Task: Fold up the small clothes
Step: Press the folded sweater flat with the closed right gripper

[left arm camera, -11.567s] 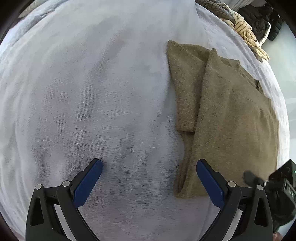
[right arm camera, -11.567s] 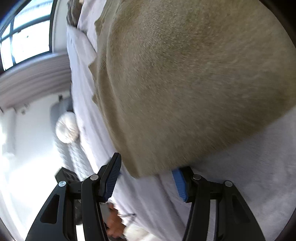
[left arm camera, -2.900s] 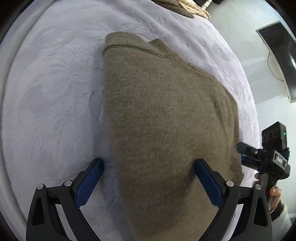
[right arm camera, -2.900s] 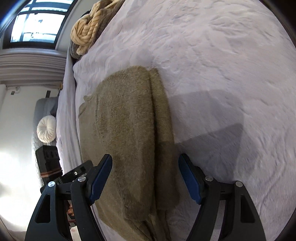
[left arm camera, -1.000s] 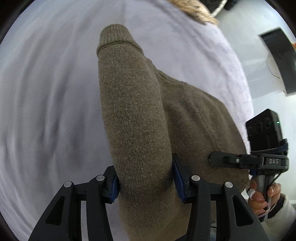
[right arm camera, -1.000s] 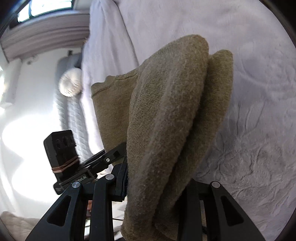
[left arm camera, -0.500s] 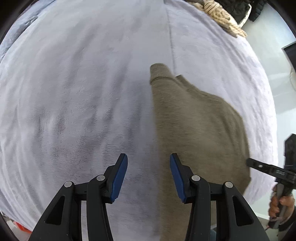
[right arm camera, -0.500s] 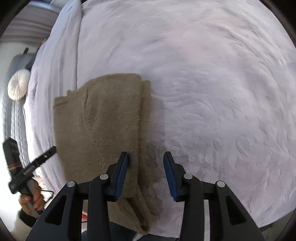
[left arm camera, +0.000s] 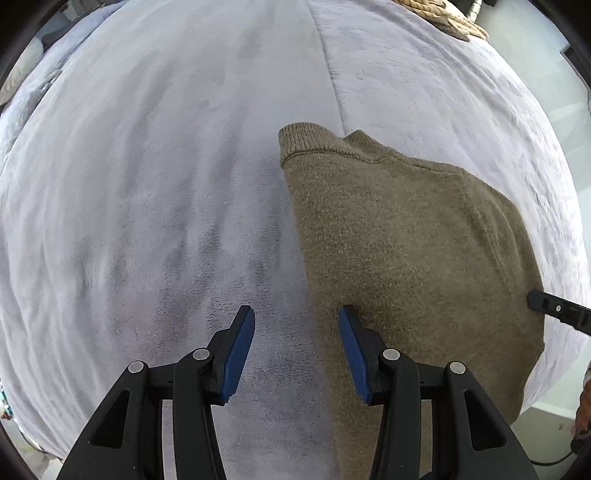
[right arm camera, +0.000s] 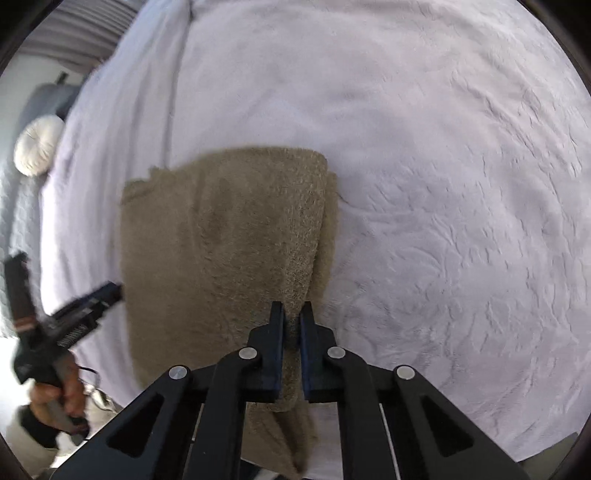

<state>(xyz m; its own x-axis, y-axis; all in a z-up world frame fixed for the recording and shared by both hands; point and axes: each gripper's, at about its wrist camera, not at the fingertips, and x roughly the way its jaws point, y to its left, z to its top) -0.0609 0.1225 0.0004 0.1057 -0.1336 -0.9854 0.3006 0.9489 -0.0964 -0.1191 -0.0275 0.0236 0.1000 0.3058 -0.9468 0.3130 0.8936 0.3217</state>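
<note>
An olive-brown knitted sweater (left arm camera: 406, 240) lies folded flat on the pale lavender bed cover (left arm camera: 166, 184). My left gripper (left arm camera: 297, 332) points straight down over the sweater's left edge, open. One of its pads hangs over the knit and the other over the cover, with nothing pinched. Seen from the right wrist, the sweater (right arm camera: 221, 240) is a flat rectangle. My right gripper (right arm camera: 291, 321) hovers over the sweater's right edge. Its jaws are shut to a narrow slit with no fabric drawn up between them. Each gripper shows at the edge of the other's view: left gripper (right arm camera: 74, 314), right gripper (left arm camera: 554, 308).
A pile of cream and brown knitwear (left arm camera: 436, 14) lies at the far end of the bed. A round white cushion (right arm camera: 37, 149) sits beyond the bed's left side. A person's hand (right arm camera: 62, 387) holds the left gripper's handle. The bed edge and floor (left arm camera: 546, 432) are at lower right.
A second ago both grippers held the sweater raised in a fold. Half a second ago it lay flat with both jaws open. Since then the right jaws have shut, empty, and the left has drifted slightly.
</note>
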